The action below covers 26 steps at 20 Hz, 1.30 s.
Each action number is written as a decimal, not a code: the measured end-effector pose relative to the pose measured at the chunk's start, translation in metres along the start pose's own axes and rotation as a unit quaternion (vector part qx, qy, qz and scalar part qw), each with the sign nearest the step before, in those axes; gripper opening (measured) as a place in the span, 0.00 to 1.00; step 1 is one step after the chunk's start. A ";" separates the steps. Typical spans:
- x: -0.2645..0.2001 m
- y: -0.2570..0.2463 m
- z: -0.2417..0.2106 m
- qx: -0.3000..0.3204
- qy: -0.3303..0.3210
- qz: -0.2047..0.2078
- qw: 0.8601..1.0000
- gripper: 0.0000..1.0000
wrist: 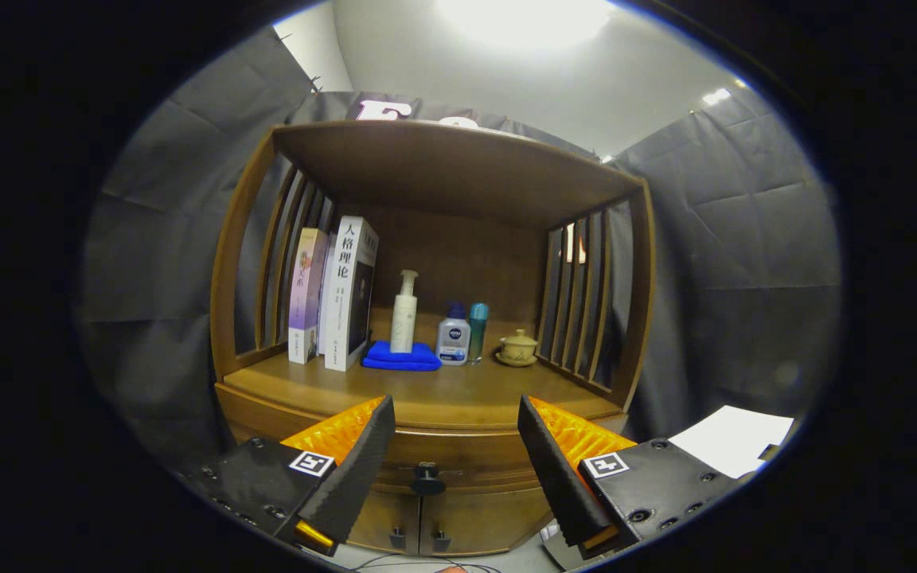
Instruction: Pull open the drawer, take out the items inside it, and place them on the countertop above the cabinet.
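Your gripper has its jaws spread apart and empty, framing the drawer knob at six o'clock because the drawer looks shut. The countertop at twelve o'clock has bare wood up front, likely room for the items.

two books, three bottles, one cloth, one teacup

My gripper fingers stand apart, drawer knob unobstructed between them low centre; front countertop bare, books and bottles crowding behind

Lighting: bright white ceiling lamp glared overhead; brown wooden shelf cabinet interior lay shadowed. Focus sharp centrally; fisheye bowed straight edges, dimmer outward.
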<state>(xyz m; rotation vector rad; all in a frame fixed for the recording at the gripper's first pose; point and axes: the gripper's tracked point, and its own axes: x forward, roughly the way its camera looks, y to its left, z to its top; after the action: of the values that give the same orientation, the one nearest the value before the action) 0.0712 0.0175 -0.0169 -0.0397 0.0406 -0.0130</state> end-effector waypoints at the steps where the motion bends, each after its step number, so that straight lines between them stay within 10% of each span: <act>1: 0.007 0.004 -0.008 -0.001 0.009 0.002 1.000 0.98; 16: 0.053 0.047 -0.139 0.024 0.142 0.028 0.989 0.99; 26: 0.061 0.029 -0.151 0.024 0.157 0.017 0.987 0.49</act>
<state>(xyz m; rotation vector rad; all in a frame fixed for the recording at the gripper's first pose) 0.1268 0.0395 -0.1715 0.0119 0.3561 0.0144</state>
